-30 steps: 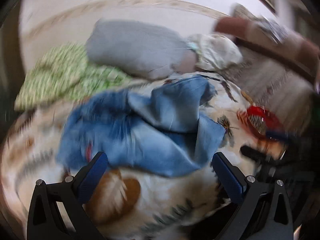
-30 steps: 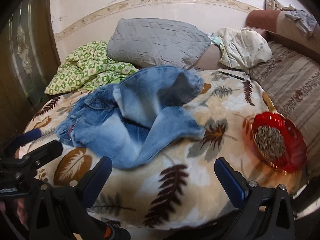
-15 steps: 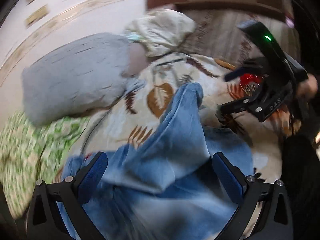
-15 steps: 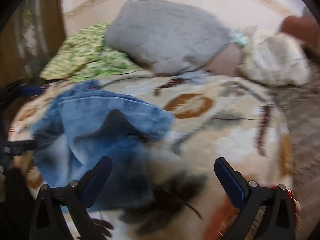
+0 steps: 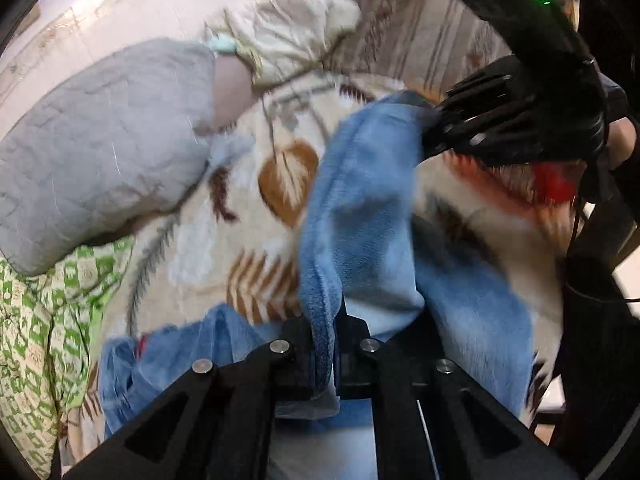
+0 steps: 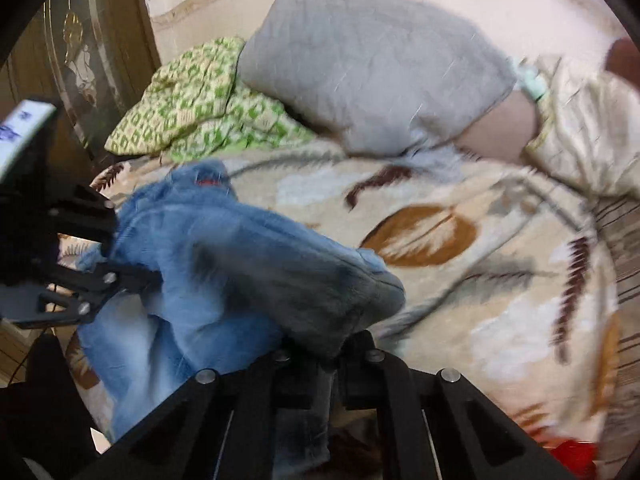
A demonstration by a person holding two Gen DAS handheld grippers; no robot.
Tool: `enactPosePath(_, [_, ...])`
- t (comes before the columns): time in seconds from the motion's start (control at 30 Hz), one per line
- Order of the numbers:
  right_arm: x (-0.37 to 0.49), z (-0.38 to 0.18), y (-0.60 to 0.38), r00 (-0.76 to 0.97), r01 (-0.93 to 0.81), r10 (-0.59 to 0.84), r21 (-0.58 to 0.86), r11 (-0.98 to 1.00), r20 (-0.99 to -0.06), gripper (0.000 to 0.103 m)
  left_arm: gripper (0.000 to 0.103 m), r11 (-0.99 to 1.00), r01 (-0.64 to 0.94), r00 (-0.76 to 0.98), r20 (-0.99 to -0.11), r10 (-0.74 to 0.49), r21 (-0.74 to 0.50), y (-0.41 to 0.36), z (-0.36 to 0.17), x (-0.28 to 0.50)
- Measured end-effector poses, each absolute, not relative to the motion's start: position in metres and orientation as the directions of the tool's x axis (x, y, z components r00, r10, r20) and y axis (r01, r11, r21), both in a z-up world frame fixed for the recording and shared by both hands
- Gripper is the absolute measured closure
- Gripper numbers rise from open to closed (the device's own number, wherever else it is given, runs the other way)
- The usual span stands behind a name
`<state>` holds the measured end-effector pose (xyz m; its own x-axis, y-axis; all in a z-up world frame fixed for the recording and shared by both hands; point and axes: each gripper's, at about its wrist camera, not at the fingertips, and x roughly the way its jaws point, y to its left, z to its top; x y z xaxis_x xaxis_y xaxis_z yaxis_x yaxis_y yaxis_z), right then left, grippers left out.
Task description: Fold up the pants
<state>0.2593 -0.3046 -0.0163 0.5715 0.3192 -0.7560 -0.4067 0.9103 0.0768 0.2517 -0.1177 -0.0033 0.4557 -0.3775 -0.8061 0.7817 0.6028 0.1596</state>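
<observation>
The blue jeans (image 5: 360, 208) lie bunched on a leaf-patterned blanket (image 5: 248, 216). My left gripper (image 5: 326, 360) is shut on an edge of the denim, which runs up between its jaws. My right gripper (image 6: 324, 364) is shut on another edge of the jeans (image 6: 224, 264). In the left wrist view the right gripper (image 5: 432, 132) grips the far end of the same raised fold. In the right wrist view the left gripper (image 6: 132, 256) grips the jeans at the left. The rest of the jeans sags on the blanket (image 6: 460, 288).
A grey pillow (image 6: 376, 68) and a green patterned cloth (image 6: 200, 108) lie at the back. A cream bundle (image 6: 584, 128) sits at the back right. A red bowl (image 5: 556, 184) stands on the blanket beyond the right gripper. A wooden door (image 6: 80, 64) is at the left.
Both grippers were open above the jeans; they have moved in and closed on the denim, and a fold now stretches between them.
</observation>
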Motion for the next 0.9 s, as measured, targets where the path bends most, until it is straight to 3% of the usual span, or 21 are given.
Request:
enactPosePath(0.2, [0.293, 0.055, -0.354, 0.581, -0.278, 0.233, 0.078, 0.957, -0.780, 0.096, 0.097, 0.649, 0.750, 0.504, -0.744, -0.440, 0.124, -0.154, 0.021, 0.303])
enactPosePath(0.37, [0.354, 0.029, -0.385, 0.514, -0.116, 0.094, 0.040, 0.992, -0.852, 0.096, 0.096, 0.710, 0.697, 0.493, -0.782, -0.381, 0.094, -0.196, -0.010, 0.367])
enactPosePath(0.43, [0.372, 0.005, -0.393, 0.476, -0.063, 0.071, 0.046, 0.997, -0.876, 0.092, 0.087, 0.724, 0.684, 0.477, -0.806, -0.350, 0.089, -0.203, -0.028, 0.381])
enactPosePath(0.5, [0.383, -0.019, -0.400, 0.412, 0.004, 0.046, 0.052, 0.999, -0.910, 0.089, 0.060, 0.741, 0.665, 0.478, -0.816, -0.324, 0.096, -0.201, -0.035, 0.383])
enactPosePath(0.53, [0.382, -0.025, -0.402, 0.401, 0.011, 0.037, 0.046, 0.999, -0.915, 0.085, 0.031, 0.748, 0.656, 0.494, -0.806, -0.327, 0.099, -0.196, -0.033, 0.379])
enactPosePath(0.57, [0.378, -0.027, -0.401, 0.402, 0.002, 0.031, 0.034, 0.999, -0.915, 0.073, 0.012, 0.758, 0.643, 0.530, -0.779, -0.334, 0.112, -0.188, -0.027, 0.374])
enactPosePath(0.6, [0.371, -0.026, -0.399, 0.411, -0.010, 0.016, 0.014, 1.000, -0.912, 0.061, 0.009, 0.767, 0.628, 0.569, -0.751, -0.334, 0.135, -0.181, -0.020, 0.368])
enactPosePath(0.63, [0.366, -0.024, -0.399, 0.424, -0.009, 0.007, 0.004, 1.000, -0.906, 0.026, 0.009, 0.772, 0.614, 0.610, -0.720, -0.332, 0.164, -0.172, -0.012, 0.358])
enactPosePath(0.67, [0.356, -0.017, -0.399, 0.460, -0.007, 0.003, 0.000, 1.000, -0.888, 0.013, 0.009, 0.769, 0.617, 0.614, -0.715, -0.334, 0.170, -0.168, -0.008, 0.354])
enactPosePath(0.77, [0.322, 0.007, -0.401, 0.530, -0.016, 0.013, 0.004, 1.000, -0.848, 0.013, 0.009, 0.749, 0.645, 0.582, -0.732, -0.355, 0.150, -0.152, 0.003, 0.330])
enactPosePath(0.9, [0.254, 0.016, -0.395, 0.534, -0.034, 0.142, 0.146, 0.989, -0.833, 0.013, 0.009, 0.638, 0.764, 0.471, -0.760, -0.449, 0.096, -0.140, 0.005, 0.273])
